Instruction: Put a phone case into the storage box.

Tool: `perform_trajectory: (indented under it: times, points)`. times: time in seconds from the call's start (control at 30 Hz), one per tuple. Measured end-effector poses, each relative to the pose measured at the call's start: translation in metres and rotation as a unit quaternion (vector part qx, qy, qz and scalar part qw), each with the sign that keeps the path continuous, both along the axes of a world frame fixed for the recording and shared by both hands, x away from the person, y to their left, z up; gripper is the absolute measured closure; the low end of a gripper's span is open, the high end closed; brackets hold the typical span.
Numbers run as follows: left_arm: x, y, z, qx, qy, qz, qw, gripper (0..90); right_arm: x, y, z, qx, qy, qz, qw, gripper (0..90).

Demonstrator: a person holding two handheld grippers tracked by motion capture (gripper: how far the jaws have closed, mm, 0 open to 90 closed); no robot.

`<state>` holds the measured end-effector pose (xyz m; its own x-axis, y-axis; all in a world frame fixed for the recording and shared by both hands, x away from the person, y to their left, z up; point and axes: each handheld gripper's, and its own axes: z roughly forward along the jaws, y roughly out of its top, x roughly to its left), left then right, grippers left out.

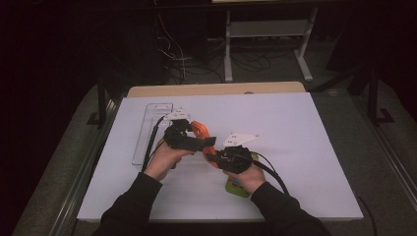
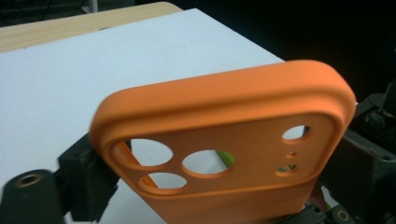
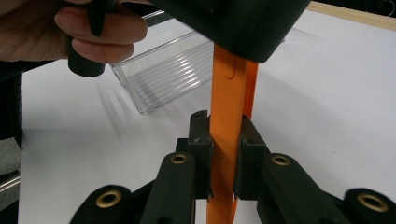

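Note:
An orange phone case point(image 1: 199, 131) with camera holes hangs above the white table top, held between both grippers. In the left gripper view the orange phone case point(image 2: 224, 107) spans my left gripper point(image 2: 224, 163), whose two pads touch its left and right edges across its width. In the right gripper view my right gripper point(image 3: 226, 140) is shut on the thin edge of the orange phone case point(image 3: 229, 107), which stands upright between the pads. From above, the left gripper point(image 1: 195, 142) and right gripper point(image 1: 216, 156) meet at the case, near the table's middle.
A clear plastic tray point(image 1: 150, 130) lies at the left of the white table top point(image 1: 305, 147), just behind the left hand; the clear tray point(image 3: 163, 74) looks empty. A green object point(image 1: 237, 188) sits under the right hand. Cables trail from both grippers.

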<state>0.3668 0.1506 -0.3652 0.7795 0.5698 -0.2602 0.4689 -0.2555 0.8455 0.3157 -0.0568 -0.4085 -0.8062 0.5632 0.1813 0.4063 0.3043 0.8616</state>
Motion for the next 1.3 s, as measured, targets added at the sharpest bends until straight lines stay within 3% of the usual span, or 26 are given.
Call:
perform_trajectory:
  times: [0.33,0.37,0.43,0.53,0.73,0.9,1.07,1.2,1.3]
  points:
    - [-0.001,-0.001,0.000,-0.007,-0.003,-0.002,1.0000,12.9,0.000,0.000,0.000,-0.007,-0.002,0.001,1.0000,77.7]
    - [-0.001,-0.001,0.000,-0.005,-0.004,-0.001,1.0000,13.1,0.001,0.000,0.000,-0.008,0.000,0.002,1.0000,74.9]
    - [0.000,0.000,0.000,-0.002,-0.010,0.001,1.0000,13.2,0.002,-0.001,0.000,-0.009,0.005,0.003,0.9999,59.2]
    - [0.001,0.001,0.001,0.000,-0.008,0.005,1.0000,13.2,0.002,-0.007,0.001,-0.022,0.010,-0.004,0.9997,46.4]
    - [0.011,0.008,0.011,0.009,-0.009,0.016,0.9998,13.2,0.004,-0.031,0.003,-0.058,0.012,-0.025,0.9979,30.7]
    - [0.024,0.015,0.021,0.036,-0.012,0.031,0.9988,13.2,0.003,-0.053,-0.001,-0.072,0.021,-0.044,0.9962,15.5]
    - [0.037,0.027,0.032,0.047,-0.015,0.053,0.9974,13.3,-0.002,-0.073,-0.005,-0.092,-0.005,-0.061,0.9939,11.5]
    - [0.046,0.036,0.046,0.061,-0.029,0.069,0.9953,13.5,-0.004,-0.086,-0.006,-0.090,0.005,-0.062,0.9940,0.3]
    - [0.051,0.041,0.055,0.068,-0.034,0.081,0.9938,13.5,-0.008,-0.094,-0.009,-0.095,0.005,-0.070,0.9930,0.0]
